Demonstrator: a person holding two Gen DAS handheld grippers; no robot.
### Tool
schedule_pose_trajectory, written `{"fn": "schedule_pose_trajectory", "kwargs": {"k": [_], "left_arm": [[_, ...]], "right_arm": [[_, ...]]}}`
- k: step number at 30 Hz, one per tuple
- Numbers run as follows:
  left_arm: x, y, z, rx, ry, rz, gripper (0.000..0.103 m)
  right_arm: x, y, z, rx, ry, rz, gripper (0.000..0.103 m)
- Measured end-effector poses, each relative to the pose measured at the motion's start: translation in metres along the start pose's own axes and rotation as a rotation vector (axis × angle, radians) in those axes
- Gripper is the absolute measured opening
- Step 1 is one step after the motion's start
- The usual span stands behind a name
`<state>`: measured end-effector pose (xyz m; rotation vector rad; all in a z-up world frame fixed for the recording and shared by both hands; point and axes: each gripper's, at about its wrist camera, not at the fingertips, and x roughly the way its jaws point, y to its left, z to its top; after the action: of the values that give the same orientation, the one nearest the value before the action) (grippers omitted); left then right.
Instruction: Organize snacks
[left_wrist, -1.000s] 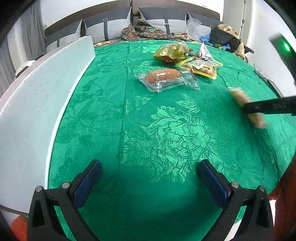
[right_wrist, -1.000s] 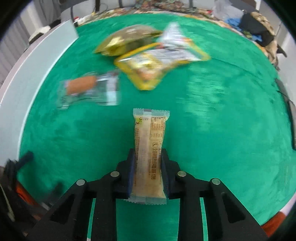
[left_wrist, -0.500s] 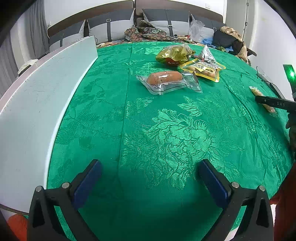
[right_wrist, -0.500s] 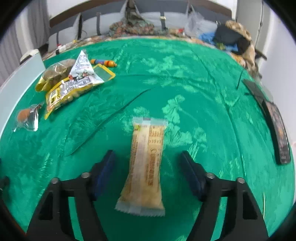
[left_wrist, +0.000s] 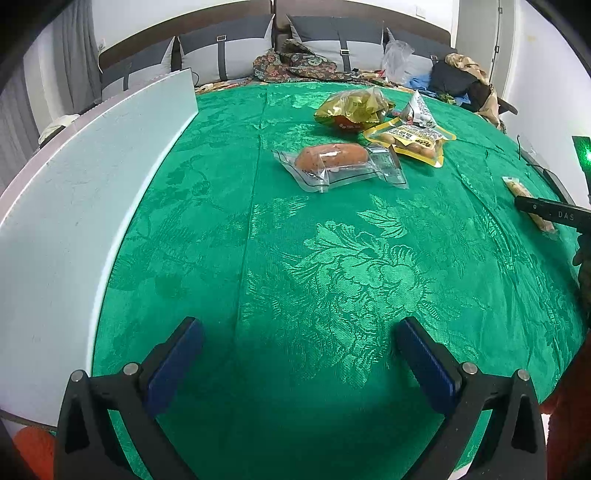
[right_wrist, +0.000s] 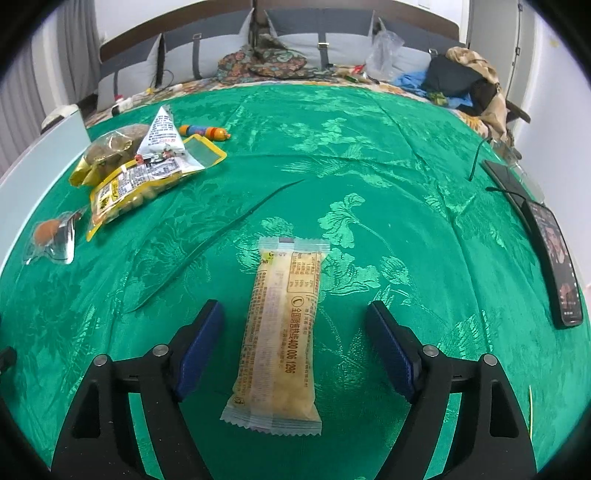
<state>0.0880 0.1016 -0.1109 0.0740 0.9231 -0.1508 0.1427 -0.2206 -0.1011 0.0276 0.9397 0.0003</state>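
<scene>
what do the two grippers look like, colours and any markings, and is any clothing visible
Both the left gripper and the right gripper have matte black angular arms with triangular cut-outs and silver round pins, ending in flat dark blue pads. Seen from the left wrist view, the right gripper's black finger carries pale lettering, and a green light glows above it. Orange-red fabric, likely a sleeve, shows at the edge.

**Clearance check: green cloth**

Wide bare stretch of green patterned cloth (left_wrist: 332, 266) ahead of the left gripper (left_wrist: 295, 354), nothing between its jaws. White flat panel (left_wrist: 74, 206) walls off the left edge. Snack cluster far centre: clear vacuum-packed sausage (left_wrist: 332, 158), yellow pouch (left_wrist: 413, 142), gold crinkled bag (left_wrist: 351, 107). Long beige wrapped bar (right_wrist: 280, 332) lies between the right gripper's (right_wrist: 295, 343) spread jaws, untouched. Black phone (right_wrist: 557, 258) along the right edge.
</scene>
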Motion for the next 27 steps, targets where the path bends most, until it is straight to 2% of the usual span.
{"fn": "schedule_pose_trajectory", "kwargs": {"k": [27], "left_arm": [[0.0019,-0.0002,0.0023,0.013,0.002,-0.012,0.103]], "right_arm": [[-0.0004,-0.0009,-0.0003,0.001,0.0,0.002,0.083]]}}
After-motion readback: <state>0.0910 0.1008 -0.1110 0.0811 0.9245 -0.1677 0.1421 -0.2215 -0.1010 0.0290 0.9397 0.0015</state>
